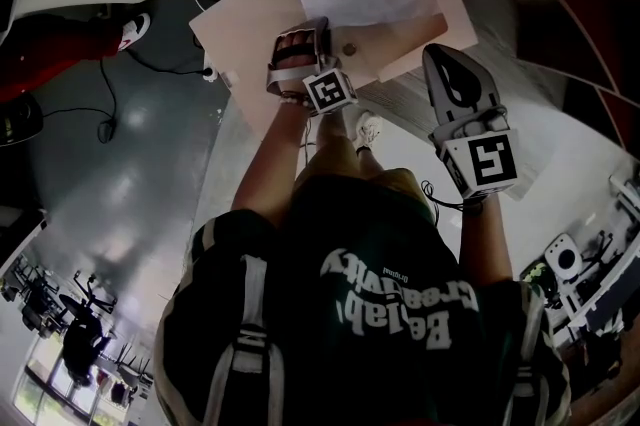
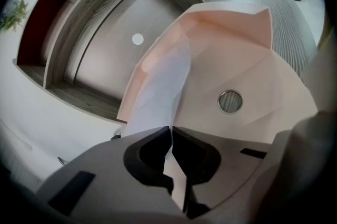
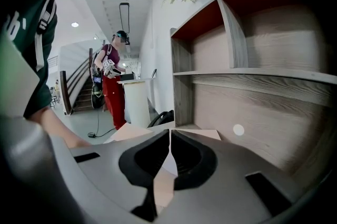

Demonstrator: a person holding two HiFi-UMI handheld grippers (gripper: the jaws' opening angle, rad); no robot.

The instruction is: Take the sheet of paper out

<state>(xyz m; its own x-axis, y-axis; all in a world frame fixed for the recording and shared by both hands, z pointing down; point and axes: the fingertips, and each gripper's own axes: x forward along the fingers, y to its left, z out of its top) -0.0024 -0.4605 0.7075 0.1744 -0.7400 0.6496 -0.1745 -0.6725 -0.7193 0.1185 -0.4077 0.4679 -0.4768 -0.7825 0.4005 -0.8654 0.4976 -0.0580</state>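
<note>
**Sheet of paper** (image 2: 158, 86): white, partly out of the pink envelope (image 2: 253, 75) on the counter (image 1: 405, 102). Its near edge is clenched in the left hand-held gripper (image 2: 170, 129).

**Right hand-held gripper** (image 3: 170, 132): clenched at the envelope's near right corner; whether it grips the envelope is unclear.

**Risk:** an unpinned envelope would drag along, and the thin sheet could slip or tear.
</note>
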